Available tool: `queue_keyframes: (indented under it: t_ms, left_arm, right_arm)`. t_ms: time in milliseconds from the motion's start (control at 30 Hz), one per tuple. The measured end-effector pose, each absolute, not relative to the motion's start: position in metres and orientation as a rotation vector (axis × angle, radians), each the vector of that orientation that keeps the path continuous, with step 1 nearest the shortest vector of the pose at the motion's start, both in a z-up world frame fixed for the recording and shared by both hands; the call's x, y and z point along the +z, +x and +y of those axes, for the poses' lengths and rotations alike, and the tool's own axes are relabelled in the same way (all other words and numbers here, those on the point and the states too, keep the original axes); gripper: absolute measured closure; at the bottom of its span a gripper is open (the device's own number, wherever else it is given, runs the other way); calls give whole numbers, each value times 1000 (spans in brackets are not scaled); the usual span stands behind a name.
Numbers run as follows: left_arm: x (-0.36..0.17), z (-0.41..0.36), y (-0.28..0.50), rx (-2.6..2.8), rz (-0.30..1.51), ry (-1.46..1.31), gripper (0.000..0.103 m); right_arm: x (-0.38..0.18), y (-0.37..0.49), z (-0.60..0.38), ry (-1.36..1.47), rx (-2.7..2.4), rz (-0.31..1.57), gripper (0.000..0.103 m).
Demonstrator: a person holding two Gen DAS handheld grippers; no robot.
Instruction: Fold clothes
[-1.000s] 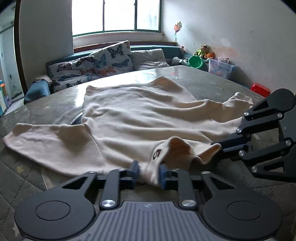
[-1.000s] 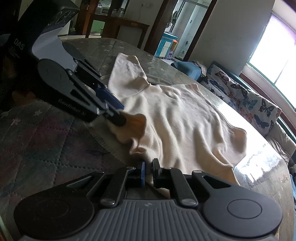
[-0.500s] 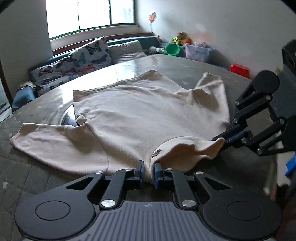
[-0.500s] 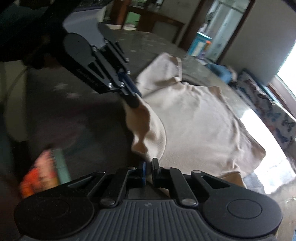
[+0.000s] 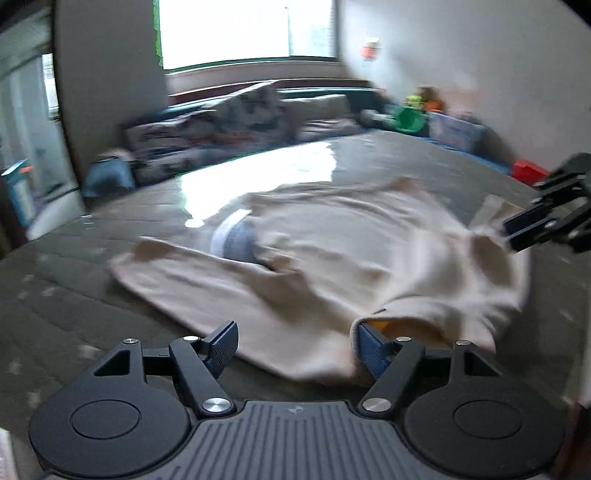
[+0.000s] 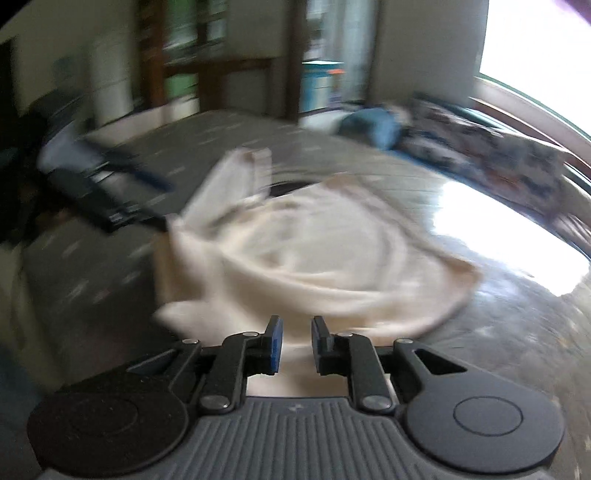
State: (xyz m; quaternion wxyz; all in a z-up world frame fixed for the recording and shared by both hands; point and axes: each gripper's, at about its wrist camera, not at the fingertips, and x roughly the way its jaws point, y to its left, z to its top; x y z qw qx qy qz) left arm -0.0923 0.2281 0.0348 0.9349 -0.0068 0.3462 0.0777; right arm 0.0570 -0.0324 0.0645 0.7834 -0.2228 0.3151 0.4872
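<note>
Lying rumpled mid-frame on the grey table [image 5: 369, 155], cream sweater [image 5: 351, 240], bare tabletop all round. Opening: left gripper [image 5: 295, 345] spread wide, hem draped on its right pad; right gripper [image 6: 296, 345] parting over cloth, not pinching. Blurred throughout; sofa [image 5: 229, 122] indistinct.

A quilted grey-green table [image 5: 66, 280] stretched ahead of the gripper, its glossy far part throwing back a bright glare. Beyond its far edge ran a sofa with patterned cushions [image 5: 236, 122] under a bright window [image 5: 243, 29]. Ahead and to the right, against the white wall, sat a green bowl [image 5: 408, 120], a clear storage box [image 5: 458, 131] and a small red box [image 5: 528, 171]. Far off to the left stood a blue-and-orange carton [image 5: 18, 192]. All of it was blurred.
</note>
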Motion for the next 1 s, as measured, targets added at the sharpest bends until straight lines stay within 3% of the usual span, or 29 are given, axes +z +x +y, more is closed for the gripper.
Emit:
queue_keyframes:
  t_ms: [133, 300, 500, 1000]
  left_arm:
    - [37, 246, -89, 162, 685, -104, 10]
    - [42, 241, -110, 65, 684, -46, 9]
    - [36, 240, -127, 98, 702, -3, 9]
    - [28, 285, -115, 319, 723, -159, 9]
  right_arm:
    - [63, 95, -37, -398, 950, 687, 83]
    - [56, 103, -43, -394, 942, 711, 82]
    - [39, 47, -49, -511, 1052, 713, 69]
    - [15, -27, -11, -740, 1215, 568, 74]
